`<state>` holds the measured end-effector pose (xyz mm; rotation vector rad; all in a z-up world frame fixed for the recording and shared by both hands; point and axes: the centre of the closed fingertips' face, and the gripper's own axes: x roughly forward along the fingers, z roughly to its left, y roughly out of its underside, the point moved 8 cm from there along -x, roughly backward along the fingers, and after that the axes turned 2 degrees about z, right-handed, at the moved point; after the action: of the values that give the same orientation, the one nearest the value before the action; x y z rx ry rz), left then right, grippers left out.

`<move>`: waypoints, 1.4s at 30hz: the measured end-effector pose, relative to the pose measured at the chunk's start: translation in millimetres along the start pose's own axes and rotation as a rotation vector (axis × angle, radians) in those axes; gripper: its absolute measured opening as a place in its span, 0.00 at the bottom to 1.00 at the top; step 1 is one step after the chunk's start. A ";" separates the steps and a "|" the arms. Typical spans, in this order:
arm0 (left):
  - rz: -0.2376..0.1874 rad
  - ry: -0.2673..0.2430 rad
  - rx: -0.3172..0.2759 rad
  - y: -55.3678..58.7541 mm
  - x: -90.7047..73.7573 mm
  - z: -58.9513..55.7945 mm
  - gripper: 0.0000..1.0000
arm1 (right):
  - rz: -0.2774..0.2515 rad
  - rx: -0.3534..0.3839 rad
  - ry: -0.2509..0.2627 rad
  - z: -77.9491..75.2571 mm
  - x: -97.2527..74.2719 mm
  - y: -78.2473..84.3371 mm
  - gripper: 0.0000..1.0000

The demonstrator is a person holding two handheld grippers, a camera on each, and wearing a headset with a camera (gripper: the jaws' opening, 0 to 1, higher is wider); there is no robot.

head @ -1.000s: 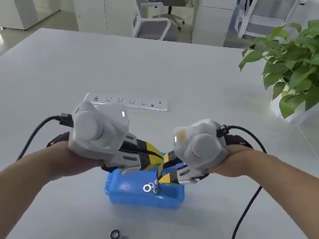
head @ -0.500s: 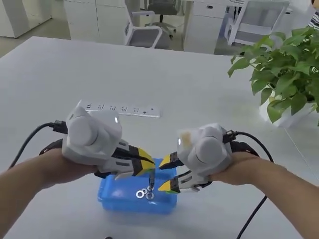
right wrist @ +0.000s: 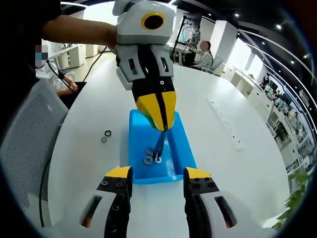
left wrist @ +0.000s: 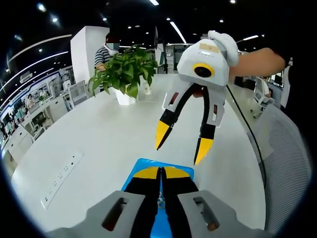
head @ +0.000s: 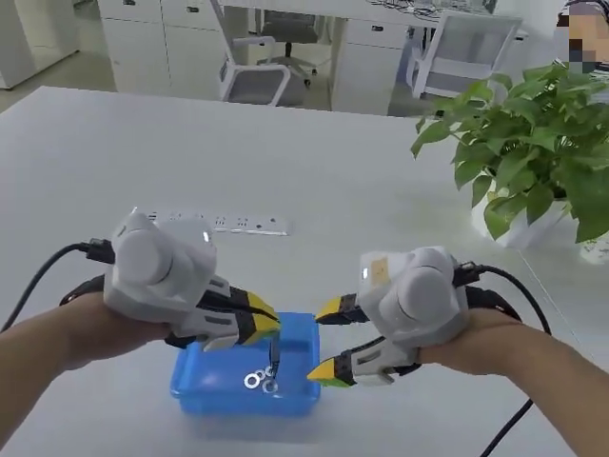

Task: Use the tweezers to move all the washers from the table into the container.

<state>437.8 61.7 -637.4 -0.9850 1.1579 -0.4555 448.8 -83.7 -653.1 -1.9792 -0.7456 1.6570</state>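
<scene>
- While the left gripper (head: 262,322) hangs over the blue container (head: 205,386), its yellow-tipped jaws are pressed together on the tweezers (head: 272,357), which point straight down into the container.
- The tweezer tips sit right at the washers (right wrist: 148,160) on the container floor. At least two lie close together near its middle. Whether the tips have one pinched, I cannot tell.
- The right gripper (head: 326,343) hovers just beside the container's right end, its jaws spread wide with nothing between them.
- In the right gripper view, two loose washers (right wrist: 107,133) lie on the white table (right wrist: 89,163) near the container's long side. They do not touch it, and they sit close to each other.
- A power strip (head: 224,224) lies flat on the table beyond the container, well apart from it.
- A potted plant (head: 514,152) stands farther off still, on the right gripper's side of the container.
</scene>
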 end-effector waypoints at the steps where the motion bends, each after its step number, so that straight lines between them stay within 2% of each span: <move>1: -0.001 -0.002 0.000 -1.1 -0.7 0.1 0.05 | 0.000 0.013 0.005 0.7 -1.6 0.9 0.44; 11: -0.006 -0.011 0.000 -13.9 -15.4 -2.7 0.05 | -0.035 0.094 0.060 13.6 -21.1 8.1 0.57; 20: -0.011 -0.019 0.005 -22.5 -27.5 -7.2 0.05 | -0.063 0.144 0.077 24.0 -30.6 10.6 0.65; 31: 0.004 -0.005 0.011 -27.4 -47.3 -19.0 0.05 | -0.102 0.202 0.061 39.1 -33.8 13.1 0.78; 42: 0.012 0.004 0.027 -32.5 -62.2 -31.0 0.05 | -0.124 0.214 0.050 48.2 -31.4 14.9 0.91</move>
<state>391.9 78.5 -578.3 -0.9538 1.1583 -0.4624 399.0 -115.7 -648.0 -1.7827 -0.6308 1.5412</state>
